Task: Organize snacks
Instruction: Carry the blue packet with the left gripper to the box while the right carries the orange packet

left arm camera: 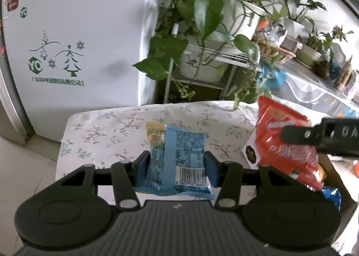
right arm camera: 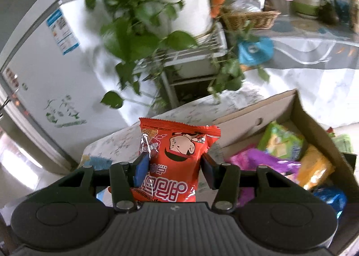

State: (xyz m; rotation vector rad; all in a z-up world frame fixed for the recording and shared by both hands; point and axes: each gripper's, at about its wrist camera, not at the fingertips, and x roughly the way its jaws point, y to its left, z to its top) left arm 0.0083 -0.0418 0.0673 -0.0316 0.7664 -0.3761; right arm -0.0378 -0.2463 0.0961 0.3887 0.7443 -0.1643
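Observation:
My left gripper (left arm camera: 177,166) is shut on a blue snack packet (left arm camera: 177,155) with a barcode, held above a floral tablecloth (left arm camera: 107,130). My right gripper (right arm camera: 175,169) is shut on a red snack packet (right arm camera: 177,157) with a cartoon face, lifted off the table. In the left wrist view the red snack packet (left arm camera: 282,141) hangs at the right, clamped by the right gripper's black finger (left arm camera: 298,135). A cardboard box (right arm camera: 314,125) to the right holds several snack packets, among them green (right arm camera: 280,141), purple (right arm camera: 264,161) and yellow (right arm camera: 314,170) ones.
A white fridge (left arm camera: 78,42) stands behind the table at the left. A white plant rack (left arm camera: 215,54) with trailing green leaves is straight ahead. A wicker basket (right arm camera: 249,19) and potted plants sit on a counter at the back right.

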